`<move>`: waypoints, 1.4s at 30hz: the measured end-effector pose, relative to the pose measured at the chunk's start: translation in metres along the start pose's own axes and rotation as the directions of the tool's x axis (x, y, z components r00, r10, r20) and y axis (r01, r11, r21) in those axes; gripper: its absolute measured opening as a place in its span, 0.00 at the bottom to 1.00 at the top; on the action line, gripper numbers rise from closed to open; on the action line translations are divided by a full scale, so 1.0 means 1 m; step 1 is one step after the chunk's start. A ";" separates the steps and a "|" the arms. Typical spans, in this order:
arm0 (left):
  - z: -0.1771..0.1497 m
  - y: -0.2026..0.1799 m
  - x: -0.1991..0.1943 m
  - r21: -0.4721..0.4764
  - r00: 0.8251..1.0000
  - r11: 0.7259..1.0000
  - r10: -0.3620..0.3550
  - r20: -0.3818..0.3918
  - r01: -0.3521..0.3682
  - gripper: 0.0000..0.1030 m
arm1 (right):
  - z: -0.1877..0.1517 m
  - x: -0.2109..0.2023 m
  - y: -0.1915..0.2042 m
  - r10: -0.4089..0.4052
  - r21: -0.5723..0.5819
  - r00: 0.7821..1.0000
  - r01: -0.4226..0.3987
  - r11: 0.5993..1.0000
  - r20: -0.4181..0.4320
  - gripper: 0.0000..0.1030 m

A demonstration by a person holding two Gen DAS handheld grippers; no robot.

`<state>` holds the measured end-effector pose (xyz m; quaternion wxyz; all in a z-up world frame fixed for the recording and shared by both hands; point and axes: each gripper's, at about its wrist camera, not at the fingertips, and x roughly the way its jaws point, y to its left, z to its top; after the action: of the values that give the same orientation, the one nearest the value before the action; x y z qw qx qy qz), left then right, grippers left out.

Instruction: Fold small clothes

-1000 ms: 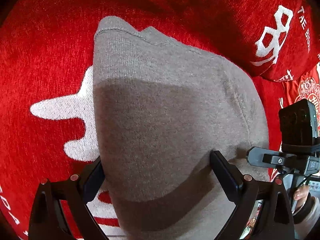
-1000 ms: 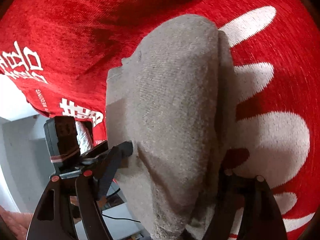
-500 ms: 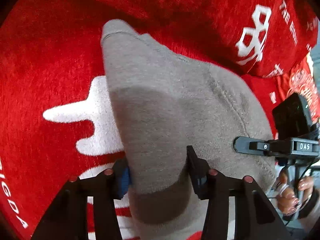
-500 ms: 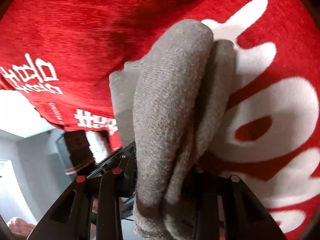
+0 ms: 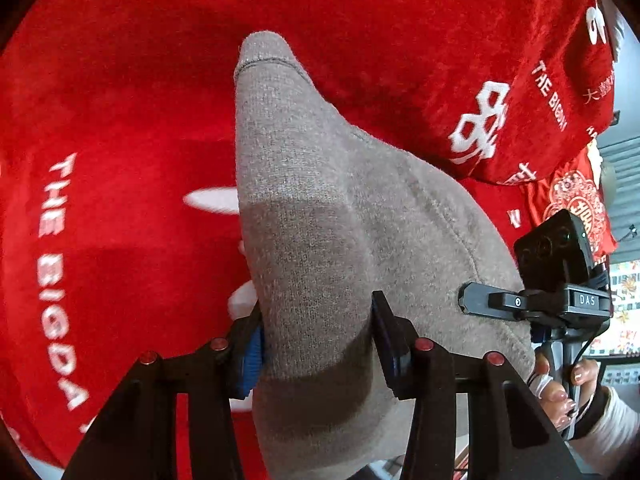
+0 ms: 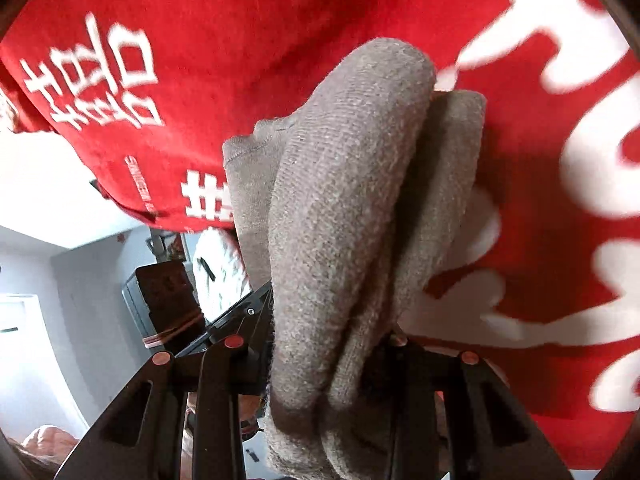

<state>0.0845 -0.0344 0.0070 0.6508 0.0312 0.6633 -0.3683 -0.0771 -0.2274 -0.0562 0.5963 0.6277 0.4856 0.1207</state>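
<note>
Both my tongs are clamped on the grey knit garment (image 5: pixel 328 220). My left tongs (image 5: pixel 318 336) pinch a bunched fold of it between the blue-padded fingers (image 5: pixel 250 354); a second ago these stood wide, straddling the flat fabric, so the grasp on this side is new. My right tongs (image 6: pixel 326 344) hold a thick roll of several layers — a second ago they too were spread around a broader, flatter spread of cloth.

In the left view the garment runs from the tongs toward 12 o'clock, its stitched hem (image 5: pixel 262 62) at the far tip, and the right tongs' tool (image 5: pixel 556 280) sits at 3 o'clock against the garment's edge. In the right view the roll fills the centre, with a second lobe at 1 o'clock.

The red printed cloth (image 5: pixel 120 120) covering the bench lies beneath. Whether the garment still touches it I cannot tell.

Judgement: grasp complete on both sides; the fold itself — carrying one edge over — is next.
</note>
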 end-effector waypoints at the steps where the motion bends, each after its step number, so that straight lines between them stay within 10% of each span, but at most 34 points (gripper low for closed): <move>1: -0.006 0.008 -0.003 -0.002 1.000 1.000 0.017 -0.003 -0.017 0.48 | -0.003 0.012 0.000 -0.011 -0.002 1.000 0.011 1.000 -0.012 0.35; 9: -0.050 0.095 0.003 -0.110 0.988 0.983 0.137 -0.077 -0.145 0.48 | -0.006 0.061 -0.004 -0.257 -0.032 0.966 0.256 0.966 -0.027 0.42; 13: -0.056 0.109 -0.018 -0.162 0.994 0.980 0.109 -0.023 -0.112 0.48 | -0.010 0.036 0.009 -0.405 -0.101 0.912 0.409 0.907 0.058 0.43; 15: -0.055 0.109 -0.029 -0.148 0.991 0.981 0.130 0.001 -0.129 0.48 | -0.011 0.030 0.017 -0.463 -0.132 0.881 0.472 0.871 0.094 0.28; 23: -0.058 0.105 -0.009 -0.088 0.970 0.966 0.243 -0.022 -0.244 0.50 | 0.000 0.053 0.027 -0.732 -0.302 0.642 0.761 0.574 0.229 0.18; 30: -0.062 0.101 -0.006 -0.076 0.950 0.947 0.314 -0.007 -0.313 0.70 | -0.007 0.029 0.027 -0.754 -0.205 0.610 0.792 0.575 0.243 0.19; 35: -0.070 0.095 -0.016 -0.036 0.934 0.933 0.357 -0.005 -0.357 0.70 | -0.043 0.011 0.049 -0.647 -0.214 0.727 0.687 0.695 0.233 0.19; 40: -0.084 0.087 -0.022 -0.028 0.936 0.935 0.352 -0.022 -0.353 0.70 | -0.080 0.037 0.060 -0.646 -0.306 0.742 0.666 0.680 0.179 0.19; 42: -0.091 0.084 -0.021 -0.028 0.935 0.935 0.352 -0.038 -0.353 0.70 | -0.087 0.058 0.055 -0.691 -0.328 0.705 0.697 0.637 0.156 0.19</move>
<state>0.0554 0.0838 -0.0224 0.6958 0.1443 0.6636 -0.2338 -0.0868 -0.1188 -0.0108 0.7057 0.2725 0.6530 -0.0350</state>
